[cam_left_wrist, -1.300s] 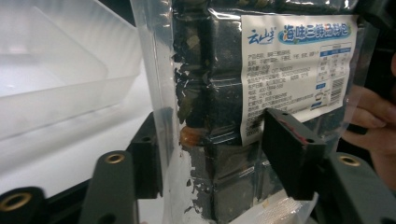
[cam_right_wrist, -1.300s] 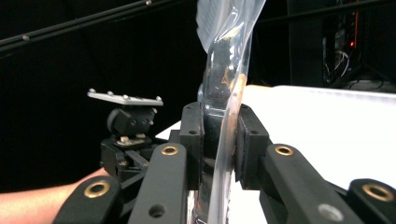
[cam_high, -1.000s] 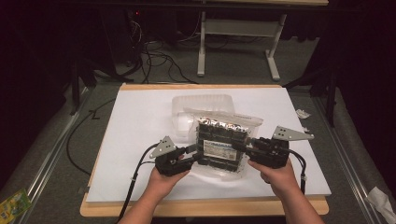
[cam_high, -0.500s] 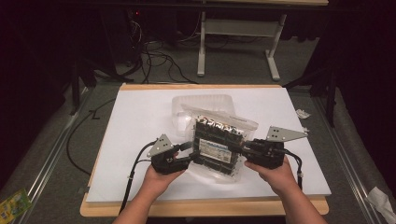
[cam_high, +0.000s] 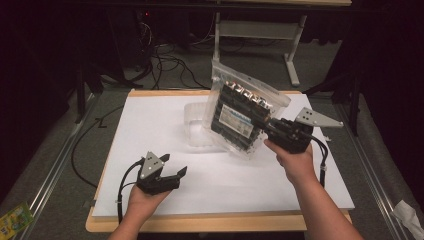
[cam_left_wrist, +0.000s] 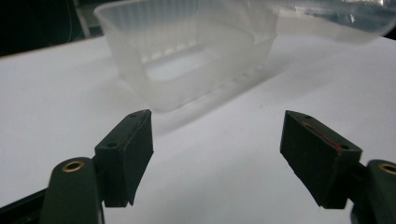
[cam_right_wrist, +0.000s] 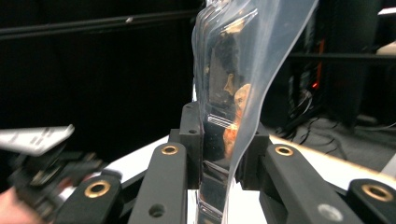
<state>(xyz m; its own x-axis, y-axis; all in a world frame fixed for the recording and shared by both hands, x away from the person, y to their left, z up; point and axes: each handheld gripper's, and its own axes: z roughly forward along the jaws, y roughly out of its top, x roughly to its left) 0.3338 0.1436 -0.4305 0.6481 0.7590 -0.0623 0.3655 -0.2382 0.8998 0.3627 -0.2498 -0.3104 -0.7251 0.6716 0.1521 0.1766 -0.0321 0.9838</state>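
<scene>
Bag: clear plastic bag (cam_high: 246, 113) packed with dark packs in rows, lifted off the table (cam_high: 150, 130), tilted, above the clear plastic tray (cam_high: 196, 126).
Label: a pale label on the packs; its writing is too small to read.
Right gripper (cam_high: 270, 126): fingers (cam_right_wrist: 191, 135) clamped on the bag's edge.
Left gripper (cam_high: 175, 172): fingers (cam_left_wrist: 128, 151) spread wide, holding nothing, low over the table near the tray.

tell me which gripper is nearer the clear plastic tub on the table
Left. The left gripper sits open on the near side of the clear tub, jaws pointing at it across bare table. The right gripper is raised beside it, clamped on the bag.
</scene>
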